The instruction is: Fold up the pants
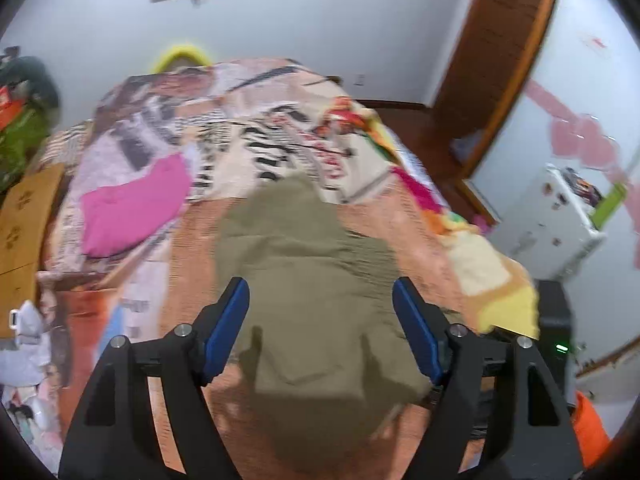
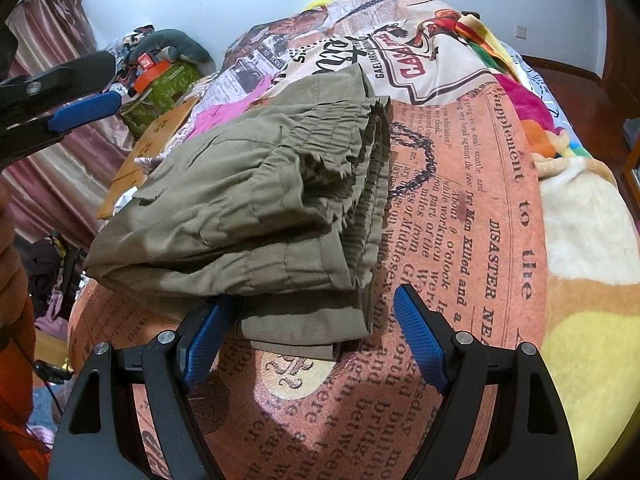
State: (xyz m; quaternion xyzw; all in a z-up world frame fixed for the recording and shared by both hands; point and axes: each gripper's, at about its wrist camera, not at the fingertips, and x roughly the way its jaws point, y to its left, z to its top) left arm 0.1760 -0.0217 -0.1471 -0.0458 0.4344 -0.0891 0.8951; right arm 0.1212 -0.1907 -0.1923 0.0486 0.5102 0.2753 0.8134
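1. The pants (image 2: 256, 204), olive and already doubled into a thick bundle, lay on the bed (image 2: 460, 208), filling the centre of the right wrist view; the gathered waistband faced the upper right of the frame and the folded closed edge ran toward the lower left.
2. The right claw (image 2: 308, 334) stood wide, holding nothing; its left pad sat just beside or under the bundle's near lower edge, contact not certain, while its right pad was apart from the cloth over bare bedspread.
3. The bundle's long axis ran from lower left to upper right, so the cloth lay ahead and slightly left of the right claw.
4. The left claw (image 1: 320, 324), also wide and empty, hovered above the pants (image 1: 308, 264) in the blurred left wrist view; in the right wrist view it appeared at the upper left (image 2: 80, 110), farther from the bundle. The right claw was judged the nearer.
5. Open bedspread lay right of and below the bundle; a pink garment (image 1: 136, 208) lay well apart at the left.
6. The bed's edge fell away at the lower left, just behind the bundle's closed edge, leaving little room that way.
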